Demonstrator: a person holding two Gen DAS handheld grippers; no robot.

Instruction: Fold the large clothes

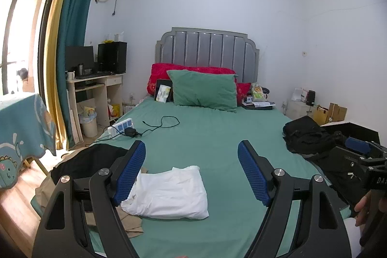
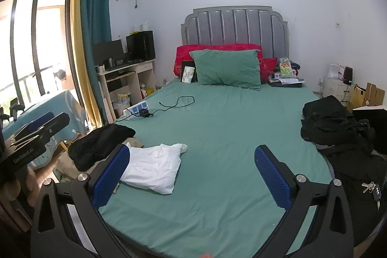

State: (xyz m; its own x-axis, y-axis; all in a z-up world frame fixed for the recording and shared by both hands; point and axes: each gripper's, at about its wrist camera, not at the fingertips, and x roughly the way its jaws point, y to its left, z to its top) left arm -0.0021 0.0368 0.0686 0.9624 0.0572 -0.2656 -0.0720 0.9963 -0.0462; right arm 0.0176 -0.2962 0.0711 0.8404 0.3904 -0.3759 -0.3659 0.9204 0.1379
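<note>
White shirt (image 1: 167, 192) lies folded in a puffy square on the green bed (image 1: 217, 137), near the left edge by black clothes (image 2: 99, 145). Left gripper (image 1: 192, 175) & right gripper (image 2: 193, 175): fingers wide open, holding nothing.

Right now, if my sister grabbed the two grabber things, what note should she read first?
Left gripper: open, empty, above the bed's near edge.
Right gripper: open, empty.
White garment: looks folded, on the green sheet, near left.
Black garment: bunched beside it at the left edge, tan cloth beneath.
Black pile: heaped at the right edge, unfolded.
Done: apparently the white one. Left: the black pieces, probably the tan.
</note>
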